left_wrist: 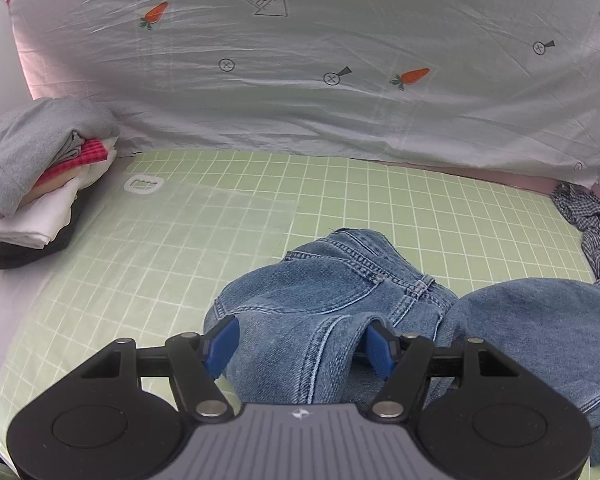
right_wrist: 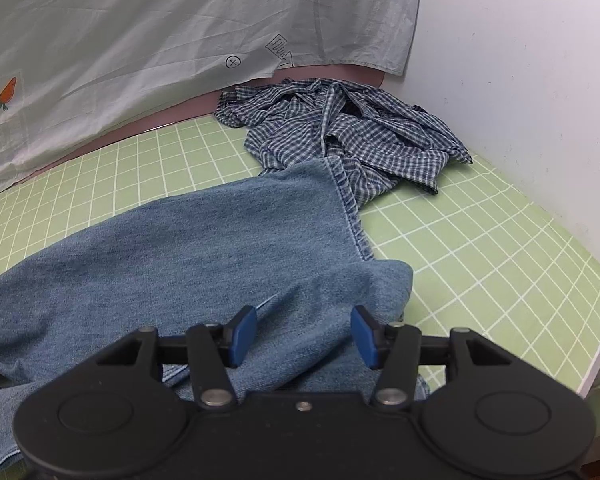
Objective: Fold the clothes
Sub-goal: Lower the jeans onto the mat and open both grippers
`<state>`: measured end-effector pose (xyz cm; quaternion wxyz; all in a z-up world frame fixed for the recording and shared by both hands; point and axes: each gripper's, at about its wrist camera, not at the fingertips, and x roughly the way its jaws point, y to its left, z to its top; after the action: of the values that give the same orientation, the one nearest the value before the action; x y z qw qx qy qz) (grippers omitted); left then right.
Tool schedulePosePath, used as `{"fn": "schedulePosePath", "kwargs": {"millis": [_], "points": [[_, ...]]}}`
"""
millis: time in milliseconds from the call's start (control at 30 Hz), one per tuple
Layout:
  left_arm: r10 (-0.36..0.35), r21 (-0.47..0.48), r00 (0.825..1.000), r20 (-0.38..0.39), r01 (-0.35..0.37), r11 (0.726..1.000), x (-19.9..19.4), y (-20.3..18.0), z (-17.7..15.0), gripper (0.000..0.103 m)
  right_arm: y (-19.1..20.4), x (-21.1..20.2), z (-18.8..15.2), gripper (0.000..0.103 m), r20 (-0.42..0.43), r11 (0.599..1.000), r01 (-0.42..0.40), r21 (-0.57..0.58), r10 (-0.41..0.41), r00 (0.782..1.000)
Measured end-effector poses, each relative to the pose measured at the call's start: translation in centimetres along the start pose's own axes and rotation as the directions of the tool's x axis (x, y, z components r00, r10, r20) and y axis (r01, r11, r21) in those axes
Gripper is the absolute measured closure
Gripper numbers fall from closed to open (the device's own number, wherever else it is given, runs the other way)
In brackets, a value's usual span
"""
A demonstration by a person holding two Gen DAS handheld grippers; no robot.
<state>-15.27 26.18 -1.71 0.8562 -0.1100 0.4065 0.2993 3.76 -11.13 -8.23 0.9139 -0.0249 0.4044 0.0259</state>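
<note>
Blue denim fills the near half of both my views: the jeans lie bunched on the green grid mat, waistband end toward the hanging sheet, one leg spread flat toward the right side.

My left gripper hangs over the seat and pocket seams with its blue pads spread apart. A fold of denim rises between them, but I see a gap at each pad and no pinch.

My right gripper sits over the leg, near its folded edge. Its jaws stand apart too, with cloth under and between them but nothing pressed; the denim lies slack there, with a small crease beside the left pad.

Past the leg's hem a checked shirt lies crumpled at the far corner of the mat, touching the hem and close to the white wall.

In the left view a stack of folded clothes sits at the mat's left edge, grey on top, then red check, white and black beneath.
</note>
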Motion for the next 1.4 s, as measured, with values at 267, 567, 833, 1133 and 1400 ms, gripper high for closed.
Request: {"fn": "schedulePosePath", "kwargs": {"millis": [267,567,833,1133,1400], "points": [[-0.027,0.093,0.999,-0.034,0.030,0.995,2.3,-1.3,1.1,0.036,-0.9,0.1,0.0,0.049,-0.002,0.998,0.023,0.052,-0.023,1.000],[0.011,-0.105,1.000,-0.003,-0.011,0.994,2.7,3.2,1.2,0.098,-0.6,0.8,-0.1,0.049,-0.025,0.996,0.039,0.078,-0.037,0.999],[0.120,-0.311,0.988,-0.099,-0.145,0.939,2.9,10.4,-1.6,0.099,0.8,0.8,-0.8,0.049,-0.050,1.000,0.013,0.028,-0.012,0.999],[0.040,-0.259,0.998,-0.038,-0.049,0.965,1.0,8.1,-1.7,0.077,2.3,0.6,-1.0,0.049,-0.057,0.999,-0.027,-0.026,0.025,0.998],[-0.062,-0.143,0.995,0.076,0.072,0.987,-1.1,5.5,1.6,0.053,1.9,0.4,-1.0,0.049,-0.048,1.000,-0.021,-0.018,0.021,0.999]]}}
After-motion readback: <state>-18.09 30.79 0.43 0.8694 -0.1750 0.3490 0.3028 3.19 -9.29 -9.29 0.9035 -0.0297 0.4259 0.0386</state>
